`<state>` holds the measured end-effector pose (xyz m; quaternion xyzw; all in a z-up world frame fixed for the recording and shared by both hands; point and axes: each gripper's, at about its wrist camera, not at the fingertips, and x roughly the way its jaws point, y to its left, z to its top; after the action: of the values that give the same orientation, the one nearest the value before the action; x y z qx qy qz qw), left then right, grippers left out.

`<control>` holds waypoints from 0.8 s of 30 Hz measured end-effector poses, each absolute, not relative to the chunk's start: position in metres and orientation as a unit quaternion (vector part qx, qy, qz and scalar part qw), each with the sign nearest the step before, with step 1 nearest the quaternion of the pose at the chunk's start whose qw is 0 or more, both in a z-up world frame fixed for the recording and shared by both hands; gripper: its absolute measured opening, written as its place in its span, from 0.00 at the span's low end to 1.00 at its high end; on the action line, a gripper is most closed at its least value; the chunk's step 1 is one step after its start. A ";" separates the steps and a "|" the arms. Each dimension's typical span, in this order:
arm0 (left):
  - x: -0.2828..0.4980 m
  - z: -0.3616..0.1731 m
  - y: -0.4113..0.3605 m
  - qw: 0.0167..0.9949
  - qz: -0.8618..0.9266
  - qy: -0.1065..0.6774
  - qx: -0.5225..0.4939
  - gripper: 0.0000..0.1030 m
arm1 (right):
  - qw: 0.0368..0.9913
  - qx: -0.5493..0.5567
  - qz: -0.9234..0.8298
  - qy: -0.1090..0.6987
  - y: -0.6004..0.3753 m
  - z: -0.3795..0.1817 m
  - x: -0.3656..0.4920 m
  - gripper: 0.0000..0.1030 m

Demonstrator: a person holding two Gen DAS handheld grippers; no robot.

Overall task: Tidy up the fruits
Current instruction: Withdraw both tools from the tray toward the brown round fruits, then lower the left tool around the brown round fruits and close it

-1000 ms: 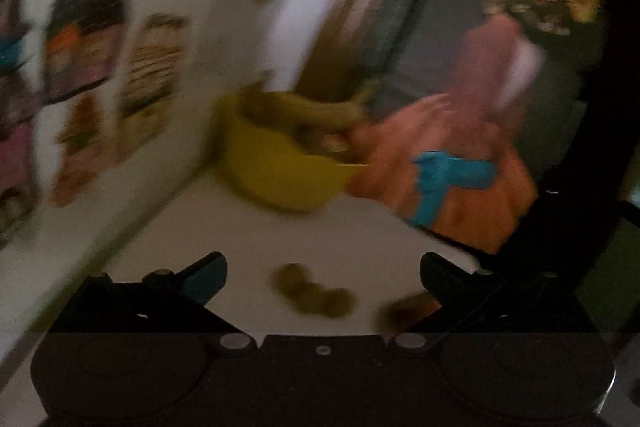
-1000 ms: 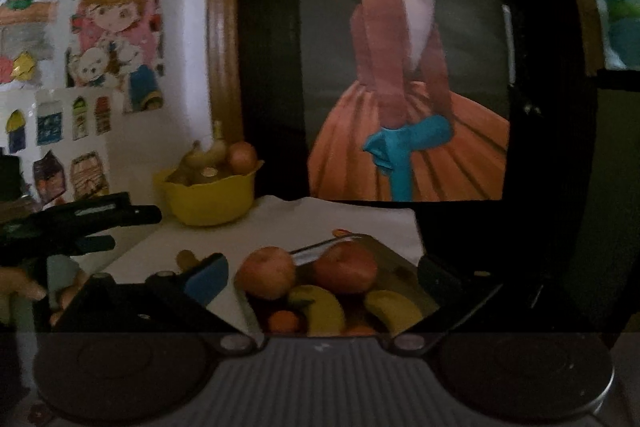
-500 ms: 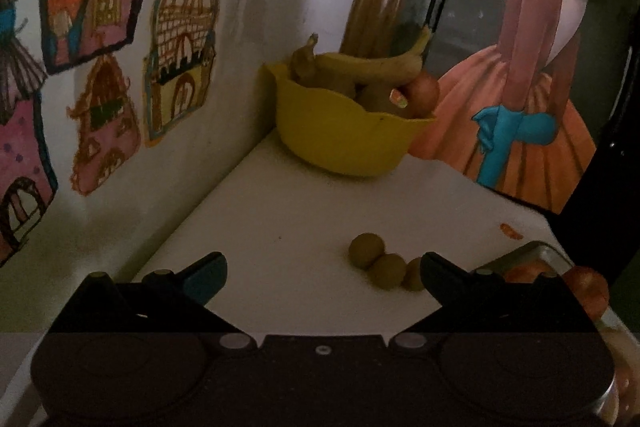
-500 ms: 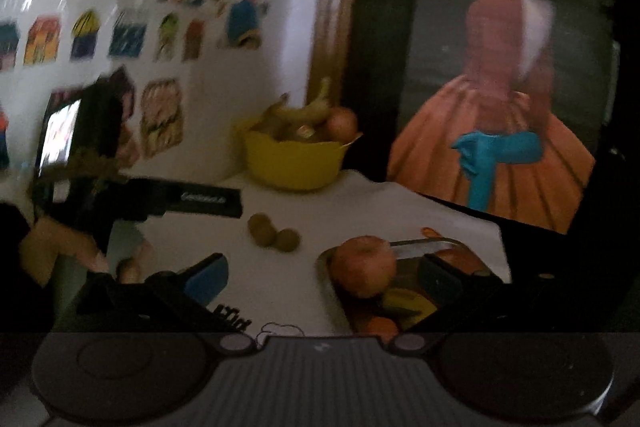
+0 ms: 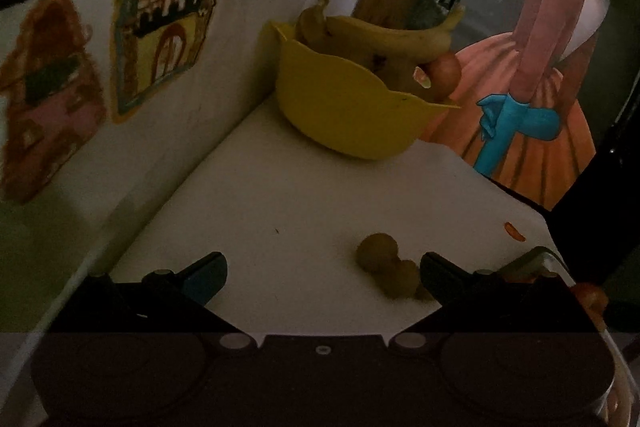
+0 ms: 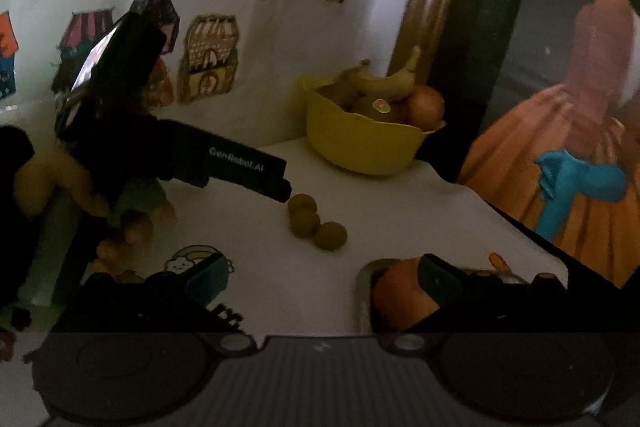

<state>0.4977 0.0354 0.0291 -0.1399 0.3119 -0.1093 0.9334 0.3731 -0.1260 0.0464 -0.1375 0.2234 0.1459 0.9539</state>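
Three small green-brown round fruits lie together on the white tabletop; they also show in the right wrist view. My left gripper is open and empty, low over the table, with the fruits just inside its right finger. In the right wrist view the left gripper's fingers end just left of the fruits. A yellow bowl with bananas and an apple stands at the back; it also shows in the right wrist view. My right gripper is open and empty beside a metal tray holding an orange-red fruit.
A wall with house drawings runs along the left of the table. A painting of a woman in an orange dress leans at the back right. The tray's corner shows at the left gripper's right side.
The left gripper has come lower and closer to the three small fruits. The right gripper has swung left, so the tray has slid to its lower right.
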 end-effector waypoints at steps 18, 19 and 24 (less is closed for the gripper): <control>0.524 0.033 0.026 0.924 -0.213 0.294 -0.120 0.99 | 0.918 -0.201 0.197 0.278 -0.121 0.028 0.452 1.00; 0.525 0.032 0.026 0.924 -0.211 0.296 -0.119 0.99 | 0.915 -0.206 0.199 0.283 -0.120 0.027 0.454 1.00; 0.526 0.026 0.022 0.920 -0.217 0.307 -0.107 0.99 | 0.908 -0.197 0.204 0.307 -0.122 0.027 0.468 0.94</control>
<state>0.5259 0.0222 0.0257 -0.1067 0.3073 -0.2169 0.9204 0.4683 -0.1221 0.0273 -0.1972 0.3066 0.2045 0.9085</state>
